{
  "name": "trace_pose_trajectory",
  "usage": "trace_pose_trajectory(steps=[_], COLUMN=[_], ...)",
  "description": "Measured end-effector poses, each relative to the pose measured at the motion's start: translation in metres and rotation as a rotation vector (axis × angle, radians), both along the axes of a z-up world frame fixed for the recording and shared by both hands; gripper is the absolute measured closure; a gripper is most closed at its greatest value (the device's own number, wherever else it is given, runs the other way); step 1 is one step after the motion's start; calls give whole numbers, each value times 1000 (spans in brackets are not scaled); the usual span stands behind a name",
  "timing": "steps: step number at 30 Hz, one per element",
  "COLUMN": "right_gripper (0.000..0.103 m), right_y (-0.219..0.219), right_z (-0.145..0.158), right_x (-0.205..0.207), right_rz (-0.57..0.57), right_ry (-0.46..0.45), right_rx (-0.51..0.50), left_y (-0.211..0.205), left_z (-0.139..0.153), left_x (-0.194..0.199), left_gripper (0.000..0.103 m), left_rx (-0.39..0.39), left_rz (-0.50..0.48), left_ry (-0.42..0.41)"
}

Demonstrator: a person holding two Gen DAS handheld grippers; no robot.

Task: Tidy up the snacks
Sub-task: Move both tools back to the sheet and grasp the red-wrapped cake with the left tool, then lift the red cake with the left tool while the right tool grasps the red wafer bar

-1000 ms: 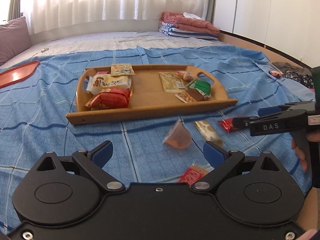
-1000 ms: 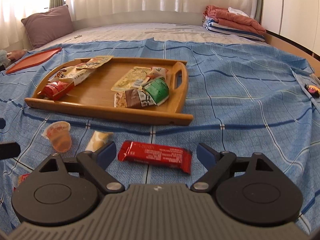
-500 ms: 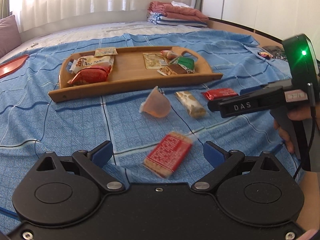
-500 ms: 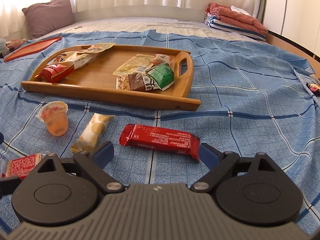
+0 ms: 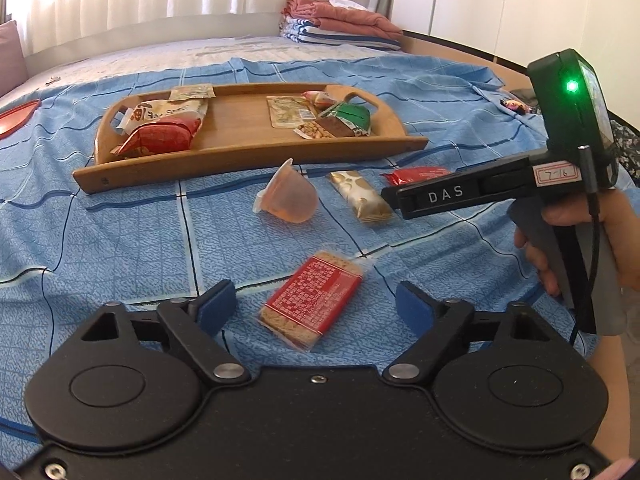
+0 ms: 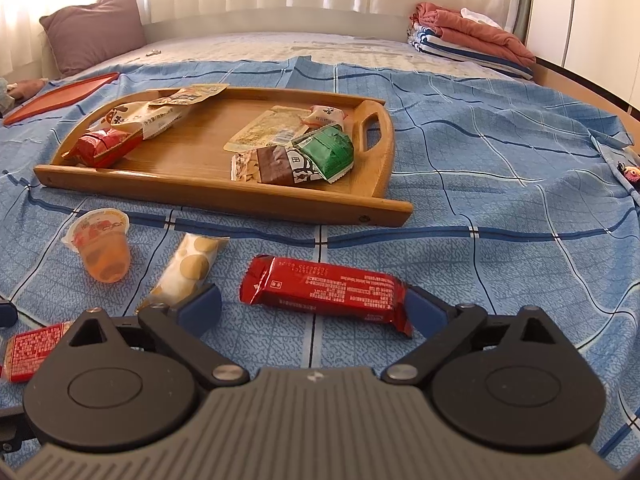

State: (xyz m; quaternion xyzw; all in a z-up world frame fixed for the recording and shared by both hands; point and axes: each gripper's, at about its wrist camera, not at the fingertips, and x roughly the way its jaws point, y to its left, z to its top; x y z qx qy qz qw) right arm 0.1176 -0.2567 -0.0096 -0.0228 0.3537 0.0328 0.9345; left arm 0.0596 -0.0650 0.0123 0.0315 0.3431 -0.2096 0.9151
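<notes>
Blue checked bedspread (image 6: 460, 240), wooden tray (image 6: 208, 176) already holding snacks.
My left gripper (image 5: 316, 304) gapes around the red cracker pack (image 5: 316, 296); my right gripper (image 6: 312, 312), equally spread, frames the red bar (image 6: 324, 290).

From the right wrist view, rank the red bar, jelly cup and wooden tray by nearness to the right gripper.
1. Red bar, lying between the open jaws of the right gripper.
2. Jelly cup, ahead to the left.
3. Wooden tray, farthest, beyond both.
</notes>
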Motion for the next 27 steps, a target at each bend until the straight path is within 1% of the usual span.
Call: trace_pose_trajectory(steps=[2,9,13,16,17,18,19,27], right_gripper=[2,0,0,0,0,0,0,0], right_y=[-1,-4,-4,-4,-4,-4,-5,-7], right_z=[-1,-4,-6,-6,-6,-6,-7,-10], right_x=[1,5,5,5,6,6,6,6], right_rz=[-5,-20,-22,-22,-21,-21,-22,-29], right_ry=[2,10,14,15,16,17,19,21], right_rx=[3,17,18,18,18,19,20,44], left_y=[0,2,1,1,1,1,2,-3], left_z=[0,0,0,0,1,1,1,2], left_x=[0,3,4,5,5,6,6,3], left_gripper=[28,50,51,56,60,65,68,69], left_rx=[0,-15,-24,-26,-27,-29,-28,-5], left_rz=[-7,-16,-10,1,5,8,13,50], left_ry=[-2,18,31,35,37,38,37,24])
